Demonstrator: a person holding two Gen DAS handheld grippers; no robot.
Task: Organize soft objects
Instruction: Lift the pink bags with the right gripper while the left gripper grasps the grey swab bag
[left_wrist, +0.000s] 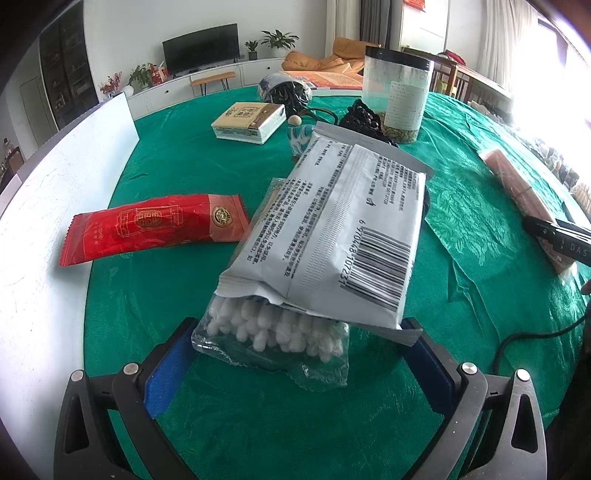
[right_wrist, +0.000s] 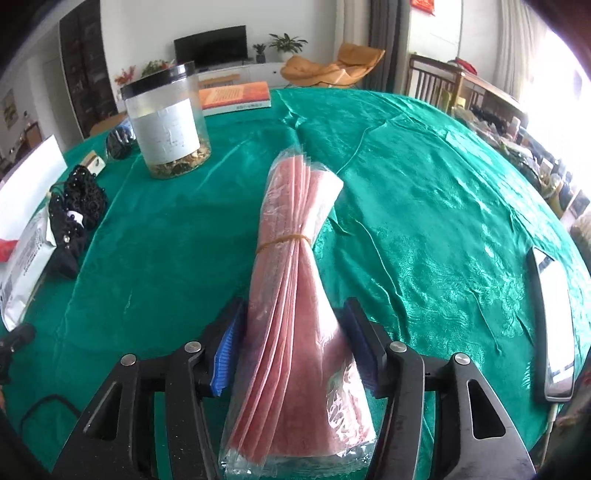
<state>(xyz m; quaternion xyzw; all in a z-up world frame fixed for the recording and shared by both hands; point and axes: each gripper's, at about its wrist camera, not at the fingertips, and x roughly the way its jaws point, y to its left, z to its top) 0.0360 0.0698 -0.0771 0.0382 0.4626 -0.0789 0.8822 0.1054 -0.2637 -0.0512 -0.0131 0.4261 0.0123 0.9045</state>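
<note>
A white printed packet (left_wrist: 332, 221) lies tilted across a clear bag of cotton swabs (left_wrist: 273, 332) on the green tablecloth (left_wrist: 221, 406). My left gripper (left_wrist: 301, 326) stands open around their near ends; the bag brushes its left pad and the packet's corner overlaps its right one. A red packet (left_wrist: 155, 229) lies to the left. My right gripper (right_wrist: 295, 310) is shut on a pink bundle (right_wrist: 291, 258) in clear plastic tied with a rubber band, standing on edge between the blue pads. That bundle (left_wrist: 517, 184) and the right gripper (left_wrist: 557, 240) show blurred at the left wrist view's right edge.
A clear jar with a black lid (right_wrist: 170, 122) and a black beaded pouch (right_wrist: 77, 195) stand behind the packets. A tissue box (left_wrist: 249, 122) and a small figurine (left_wrist: 299, 136) sit farther back. A white board (left_wrist: 55, 184) borders the left. A phone (right_wrist: 554, 332) lies right; a book (right_wrist: 236, 96) far.
</note>
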